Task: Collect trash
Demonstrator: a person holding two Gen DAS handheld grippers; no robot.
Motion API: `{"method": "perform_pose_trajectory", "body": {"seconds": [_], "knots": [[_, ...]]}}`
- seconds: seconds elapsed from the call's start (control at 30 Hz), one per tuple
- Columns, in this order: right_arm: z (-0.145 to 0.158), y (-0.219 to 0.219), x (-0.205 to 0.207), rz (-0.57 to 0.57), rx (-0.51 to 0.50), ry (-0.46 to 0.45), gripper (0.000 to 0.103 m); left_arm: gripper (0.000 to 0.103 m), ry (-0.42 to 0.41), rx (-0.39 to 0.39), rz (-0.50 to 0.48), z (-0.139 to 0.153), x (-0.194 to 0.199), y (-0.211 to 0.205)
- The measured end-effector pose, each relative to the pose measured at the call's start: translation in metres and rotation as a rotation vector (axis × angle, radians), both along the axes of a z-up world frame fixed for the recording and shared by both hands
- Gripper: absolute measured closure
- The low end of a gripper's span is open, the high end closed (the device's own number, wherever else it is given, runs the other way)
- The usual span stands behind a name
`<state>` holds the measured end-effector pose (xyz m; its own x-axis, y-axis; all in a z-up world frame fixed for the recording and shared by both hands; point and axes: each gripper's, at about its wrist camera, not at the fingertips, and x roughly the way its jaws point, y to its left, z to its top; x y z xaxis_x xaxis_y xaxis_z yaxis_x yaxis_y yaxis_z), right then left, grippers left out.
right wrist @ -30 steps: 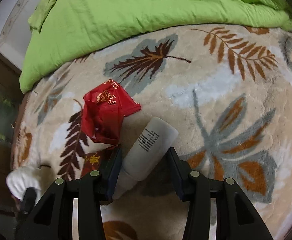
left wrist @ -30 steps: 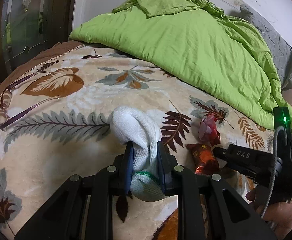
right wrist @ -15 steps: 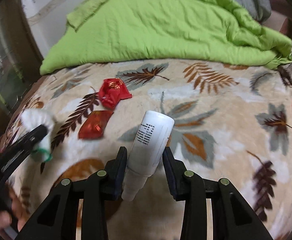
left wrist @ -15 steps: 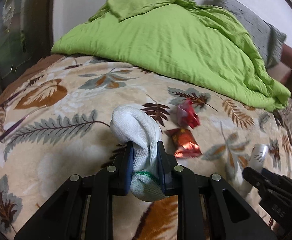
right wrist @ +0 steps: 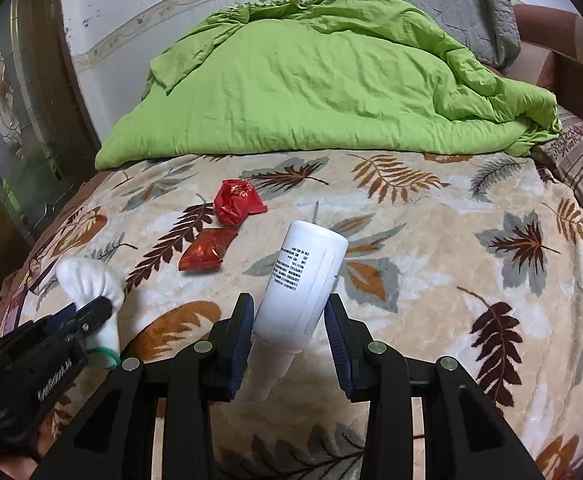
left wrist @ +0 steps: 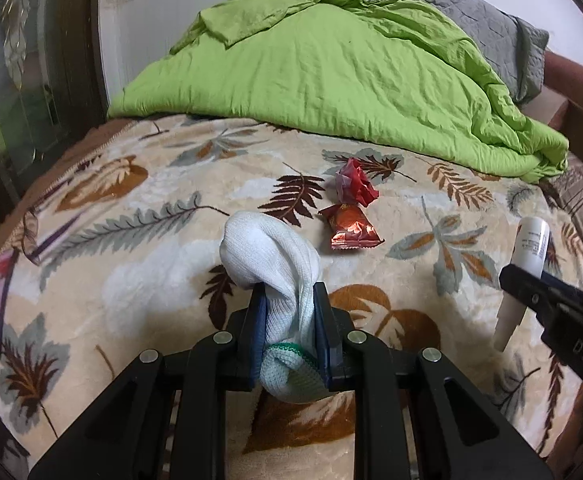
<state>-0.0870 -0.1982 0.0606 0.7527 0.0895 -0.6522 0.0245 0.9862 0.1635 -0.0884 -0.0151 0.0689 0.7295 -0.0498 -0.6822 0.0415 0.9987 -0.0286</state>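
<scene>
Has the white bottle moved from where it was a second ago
Yes. The white bottle, clamped in the right hand-held gripper, has been lifted off the leaf-print blanket and drawn back, away from the crumpled red wrapper it lay beside.

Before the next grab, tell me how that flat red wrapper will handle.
The flat red wrapper looks like thin glossy foil, so probably light and slippery. It lies nearly flat on the plush blanket, so fingers may sink in pinching it. Likely crumples, like the crumpled red wrapper.
</scene>
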Motion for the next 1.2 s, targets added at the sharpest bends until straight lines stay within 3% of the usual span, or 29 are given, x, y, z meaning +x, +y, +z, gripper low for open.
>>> {"method": "perform_pose_trajectory", "body": {"seconds": [0.43, 1.2], "knots": [[0.0005, 0.0062, 0.0008, -0.005, -0.049, -0.022, 0.064, 0.082, -0.015, 0.012, -0.005, -0.0005, 0.0042, -0.0008], [-0.0003, 0.0045, 0.0018, -0.004, -0.036, -0.022, 0.064, 0.082, -0.038, 0.022, -0.009, 0.0017, 0.0006, -0.0064]]}}
